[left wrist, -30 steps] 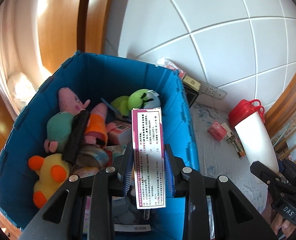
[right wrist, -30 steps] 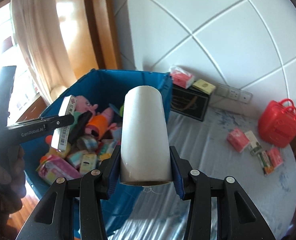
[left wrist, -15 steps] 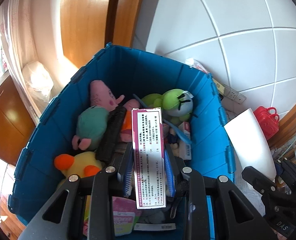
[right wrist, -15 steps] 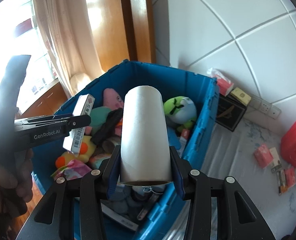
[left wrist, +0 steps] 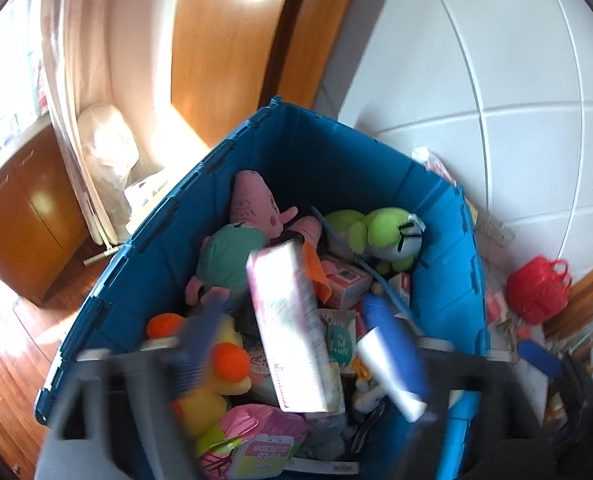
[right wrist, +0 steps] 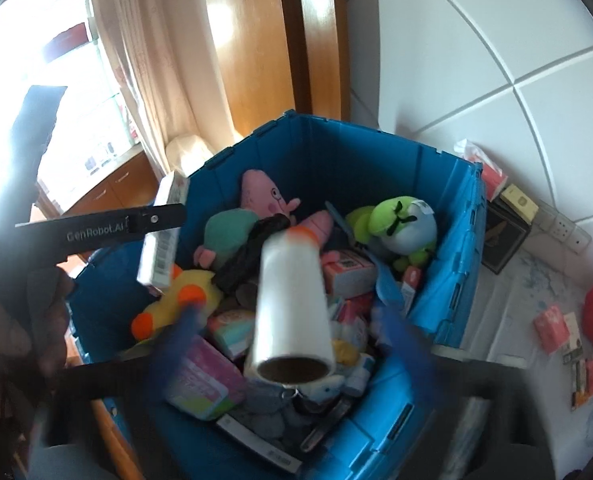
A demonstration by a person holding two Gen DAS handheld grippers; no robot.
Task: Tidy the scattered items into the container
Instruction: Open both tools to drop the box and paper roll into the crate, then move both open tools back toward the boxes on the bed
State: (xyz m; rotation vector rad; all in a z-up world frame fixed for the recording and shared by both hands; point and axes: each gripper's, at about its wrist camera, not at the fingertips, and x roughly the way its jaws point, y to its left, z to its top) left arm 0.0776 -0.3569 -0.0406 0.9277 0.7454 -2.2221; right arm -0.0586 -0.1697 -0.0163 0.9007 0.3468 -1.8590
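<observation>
Tools [left wrist: 296, 360] [right wrist: 296, 340] just spread wide, box [left wrist: 292, 332] and roll [right wrist: 292, 308] loose over blue bin [right wrist: 452, 264].

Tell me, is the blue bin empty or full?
Nearly full: the bin holds plush toys and boxes piled close to its rim.

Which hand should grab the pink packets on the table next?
Right. The right gripper has just been opening its jaws, the white roll loose between them, and the pink packets lie on its side of the blue bin.
</observation>
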